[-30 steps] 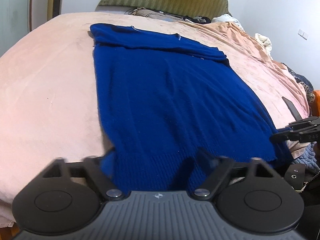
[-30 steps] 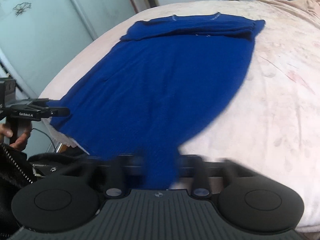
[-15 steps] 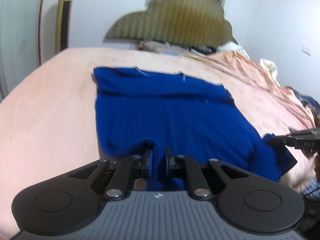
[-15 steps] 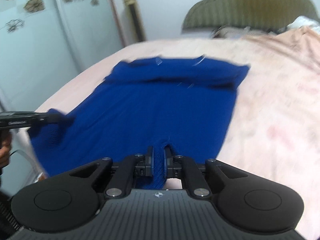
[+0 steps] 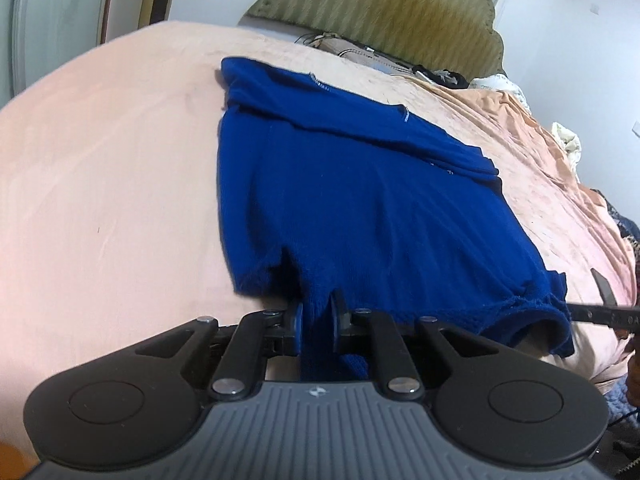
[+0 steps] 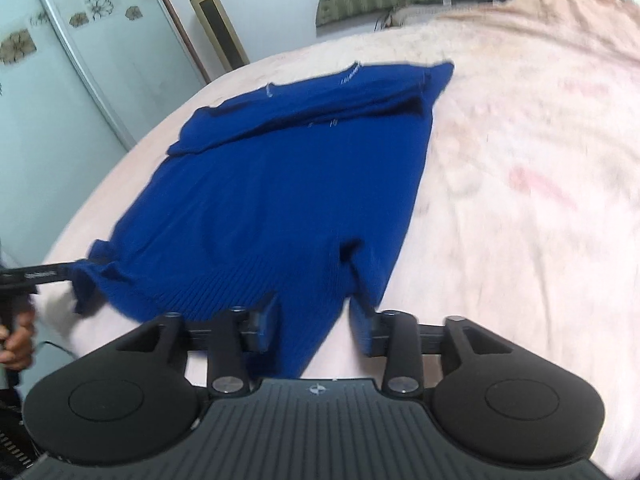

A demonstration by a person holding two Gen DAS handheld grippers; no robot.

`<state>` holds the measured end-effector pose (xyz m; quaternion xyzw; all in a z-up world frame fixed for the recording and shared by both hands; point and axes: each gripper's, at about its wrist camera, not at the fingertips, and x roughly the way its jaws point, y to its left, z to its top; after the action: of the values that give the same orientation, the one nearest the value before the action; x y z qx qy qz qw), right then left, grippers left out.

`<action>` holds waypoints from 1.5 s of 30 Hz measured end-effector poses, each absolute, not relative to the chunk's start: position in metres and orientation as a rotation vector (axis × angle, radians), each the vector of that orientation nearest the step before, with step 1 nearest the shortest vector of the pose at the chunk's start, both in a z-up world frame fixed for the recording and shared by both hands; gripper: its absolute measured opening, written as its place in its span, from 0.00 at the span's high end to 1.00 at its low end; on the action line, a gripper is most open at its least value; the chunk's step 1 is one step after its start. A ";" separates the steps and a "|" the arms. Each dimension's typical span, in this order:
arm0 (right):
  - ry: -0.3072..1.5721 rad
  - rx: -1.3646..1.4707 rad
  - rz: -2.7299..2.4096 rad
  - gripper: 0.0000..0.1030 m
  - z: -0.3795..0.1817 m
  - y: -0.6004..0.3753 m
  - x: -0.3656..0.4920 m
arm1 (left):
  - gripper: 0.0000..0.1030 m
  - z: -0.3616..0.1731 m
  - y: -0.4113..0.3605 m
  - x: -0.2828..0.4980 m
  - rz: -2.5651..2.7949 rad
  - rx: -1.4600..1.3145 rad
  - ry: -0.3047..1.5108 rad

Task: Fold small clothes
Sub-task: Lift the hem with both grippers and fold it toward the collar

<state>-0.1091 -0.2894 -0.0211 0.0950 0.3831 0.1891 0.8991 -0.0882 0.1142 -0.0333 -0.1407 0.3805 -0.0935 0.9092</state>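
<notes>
A blue knit sweater (image 5: 360,200) lies spread on the pink bed cover (image 5: 100,200), its sleeves folded across the far end. My left gripper (image 5: 316,320) is shut on the sweater's near ribbed hem, which bunches up between its pads. In the right wrist view the sweater (image 6: 280,200) runs to the other hem corner. There the jaws of my right gripper (image 6: 314,326) are opening, and the hem hangs loose between pads that no longer press it. The left gripper (image 6: 74,272) shows at the left edge, pinching the hem. The right gripper (image 5: 588,300) shows at the right edge of the left wrist view.
An olive padded headboard (image 5: 380,12) stands at the bed's far end with loose clothes (image 5: 440,76) heaped below it. A pale wardrobe door (image 6: 60,100) and a gold tower unit (image 6: 216,24) stand to the left. A hand (image 6: 16,340) grips the left tool's handle.
A second ago the hem lay flat. Both grippers then shut on it and lifted it. Now the right jaws have spread apart while the left stays shut on the bunched hem.
</notes>
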 end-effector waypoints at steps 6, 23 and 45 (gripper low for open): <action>0.852 0.338 0.513 0.56 -0.038 -0.291 -0.117 | 0.80 -0.038 0.122 -0.102 -0.226 -0.365 0.793; 0.674 0.397 0.604 0.88 0.022 -0.301 -0.120 | 0.92 0.018 0.123 -0.143 -0.352 -0.338 0.567; 0.922 0.391 0.594 0.39 -0.023 -0.308 -0.117 | 0.92 0.033 0.123 -0.151 -0.305 -0.285 0.514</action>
<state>-0.1169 -0.3083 -0.0227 0.1846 0.4354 0.2805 0.8353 -0.1515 0.1226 0.0325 -0.1397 0.2522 -0.1497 0.9458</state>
